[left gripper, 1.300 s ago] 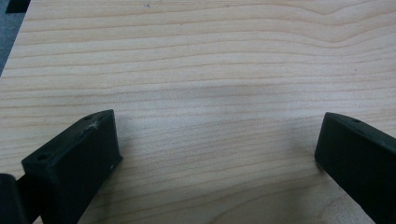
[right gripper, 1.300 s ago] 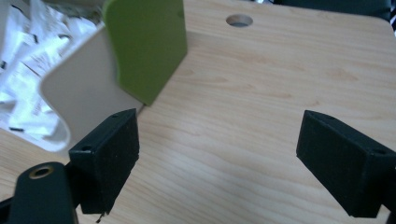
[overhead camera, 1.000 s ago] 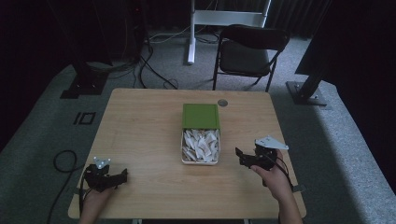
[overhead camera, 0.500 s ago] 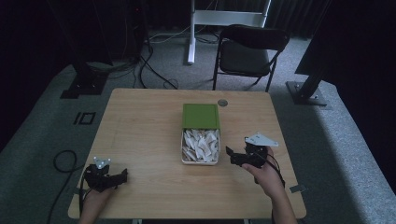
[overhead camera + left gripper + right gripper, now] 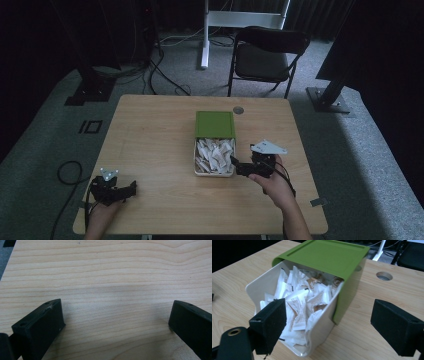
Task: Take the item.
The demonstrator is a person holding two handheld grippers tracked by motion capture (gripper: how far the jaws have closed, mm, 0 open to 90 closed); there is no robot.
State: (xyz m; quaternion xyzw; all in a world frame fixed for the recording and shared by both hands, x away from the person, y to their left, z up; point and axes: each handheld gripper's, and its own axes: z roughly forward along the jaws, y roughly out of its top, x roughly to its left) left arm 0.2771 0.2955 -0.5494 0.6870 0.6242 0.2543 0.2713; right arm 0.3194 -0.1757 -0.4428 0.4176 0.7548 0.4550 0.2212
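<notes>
The box [image 5: 214, 172] sits near the middle of the table [image 5: 150, 145], a pale tray packed with small white wrapped packets [image 5: 214, 154]. Its green lid [image 5: 215, 124] is slid back over the far half, so the near half lies open. In the right gripper view the box [image 5: 269, 285] stands straight ahead, the packets [image 5: 299, 302] heaped up to the rim and the lid [image 5: 324, 255] overhanging the far end.

The right gripper [image 5: 239, 166] hangs just beside the box's near right corner, pointing at it, jaws spread wide and holding nothing. In its own view one jaw stands before the packets and the other out over bare wood.

The left gripper [image 5: 129, 189] rests well apart from the box, at the table's near left corner, held in the left hand [image 5: 100, 215]. Its jaws are spread wide too, with bare wood grain between them.

A dark folding chair [image 5: 265, 50] stands beyond the table's far edge.
</notes>
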